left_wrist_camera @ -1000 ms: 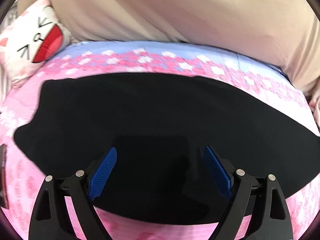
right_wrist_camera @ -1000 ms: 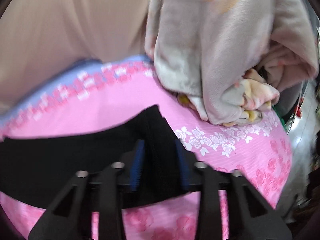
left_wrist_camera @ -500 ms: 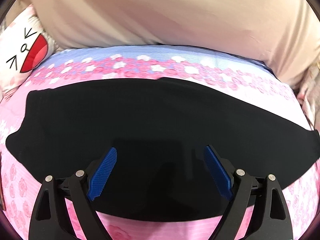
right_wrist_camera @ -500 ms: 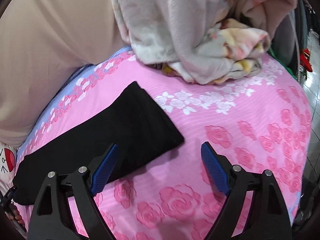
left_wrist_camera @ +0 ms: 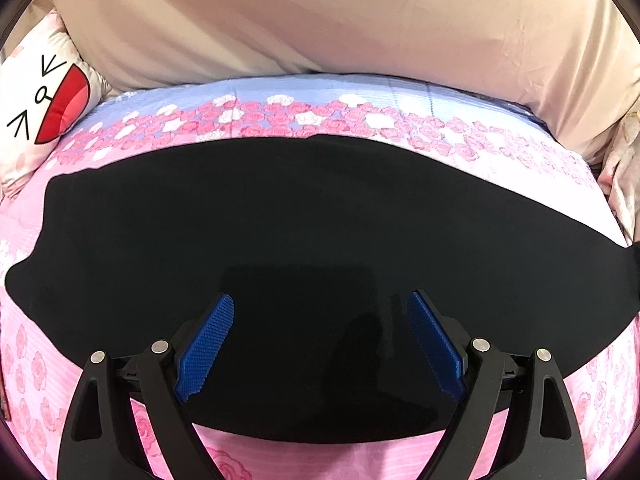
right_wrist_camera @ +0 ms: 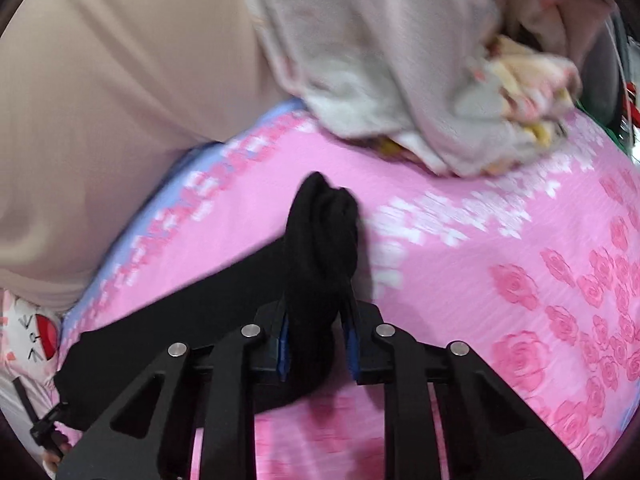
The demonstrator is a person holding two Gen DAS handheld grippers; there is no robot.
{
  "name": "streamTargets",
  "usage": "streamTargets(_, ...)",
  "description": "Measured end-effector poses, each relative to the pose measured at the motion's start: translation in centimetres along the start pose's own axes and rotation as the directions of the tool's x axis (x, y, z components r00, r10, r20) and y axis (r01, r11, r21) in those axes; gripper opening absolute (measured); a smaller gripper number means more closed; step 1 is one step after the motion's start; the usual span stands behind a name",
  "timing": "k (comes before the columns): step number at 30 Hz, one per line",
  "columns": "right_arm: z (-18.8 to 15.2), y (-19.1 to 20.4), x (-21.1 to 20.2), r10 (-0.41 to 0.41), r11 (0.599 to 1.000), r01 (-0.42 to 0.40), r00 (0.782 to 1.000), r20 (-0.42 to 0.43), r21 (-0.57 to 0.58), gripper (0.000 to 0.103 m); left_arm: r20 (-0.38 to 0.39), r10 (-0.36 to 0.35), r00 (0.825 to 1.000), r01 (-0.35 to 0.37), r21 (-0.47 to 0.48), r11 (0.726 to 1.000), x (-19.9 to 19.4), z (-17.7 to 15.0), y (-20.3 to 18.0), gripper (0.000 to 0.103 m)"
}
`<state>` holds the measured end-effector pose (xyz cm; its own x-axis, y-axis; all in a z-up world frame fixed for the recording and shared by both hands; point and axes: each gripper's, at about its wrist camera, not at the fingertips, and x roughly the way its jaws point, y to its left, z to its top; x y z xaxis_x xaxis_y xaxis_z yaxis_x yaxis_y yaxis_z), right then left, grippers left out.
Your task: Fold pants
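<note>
Since half second back, your right hand-held gripper (right_wrist_camera: 318, 344) dropped onto black pants (left_wrist_camera: 304, 240), jaws closing on bunched leg end for fold. Left hand-held gripper (left_wrist_camera: 320, 344) wide, empty, over pants lying flat on pink bed sheet (right_wrist_camera: 480, 288).

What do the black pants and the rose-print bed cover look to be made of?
Black pants: soft matte knit, probably cotton or jersey; the end bunches into limp folds, without sheen. Bed cover: thin printed woven fabric, likely cotton or polyester; fine ribbed lines show in the left wrist view, finish dull.
</note>
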<state>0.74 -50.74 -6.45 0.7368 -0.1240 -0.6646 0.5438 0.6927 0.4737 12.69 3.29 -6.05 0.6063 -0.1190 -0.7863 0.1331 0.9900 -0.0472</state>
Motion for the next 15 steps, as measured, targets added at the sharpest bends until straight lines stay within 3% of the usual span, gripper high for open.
streamTargets(4,0.9,5.5,-1.7,0.082,0.993,-0.080,0.996,0.029,-0.084,0.020,-0.003,-0.009,1.000,0.009,-0.031,0.999,0.3,-0.1,1.2,0.086)
streamTargets(8,0.8,13.8,-2.3,0.186,0.960,-0.178,0.982,0.016,-0.215,0.020,0.004,-0.029,1.000,0.029,-0.055,0.998,0.1,-0.3,2.9,0.086)
streamTargets(11,-0.8,20.8,-1.4,0.256,0.913,-0.253,0.966,-0.034,-0.320,0.020,0.021,-0.041,0.999,0.042,-0.071,0.997,-0.5,-0.4,4.5,0.086)
streamTargets(15,-4.7,29.5,1.7,0.304,0.837,-0.334,0.943,-0.139,-0.433,0.020,0.030,-0.003,1.000,0.005,-0.067,0.998,-1.2,-0.4,6.9,0.086)
